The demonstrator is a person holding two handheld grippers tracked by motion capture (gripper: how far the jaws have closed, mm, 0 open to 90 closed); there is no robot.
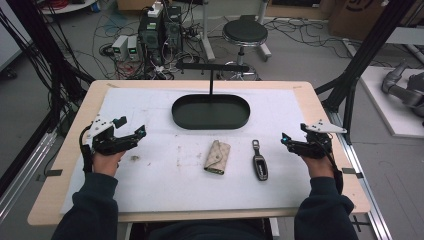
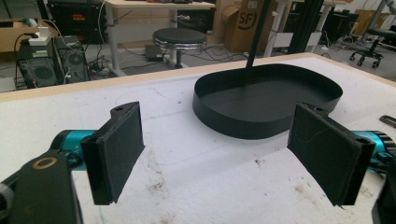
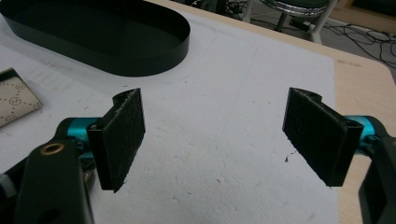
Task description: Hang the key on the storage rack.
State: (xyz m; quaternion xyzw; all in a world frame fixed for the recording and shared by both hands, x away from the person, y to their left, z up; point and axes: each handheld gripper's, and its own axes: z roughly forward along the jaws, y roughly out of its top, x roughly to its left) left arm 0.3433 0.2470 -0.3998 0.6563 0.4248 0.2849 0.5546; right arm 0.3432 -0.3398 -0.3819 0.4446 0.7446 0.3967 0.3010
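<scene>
Both of my forearms come in over the near edge of the bench, each hand holding a tool. Left tool [image 1: 142, 131] sits near the left edge, its jaws wide apart and empty, aimed across the white mat toward the black oval tray [image 1: 210, 111] at the middle of the far side. Right tool [image 1: 284, 138] sits near the right edge, jaws likewise spread with nothing between them. Between the two tools, toward the near edge, lie a beige key pouch [image 1: 217, 157] and, just to its right, a dark car key [image 1: 259, 162]. That key is the nearest thing to my right tool, lying to its left and a little nearer to me, apart from it. To pick it up well, I would likely bring the jaws down across its narrow width.
</scene>
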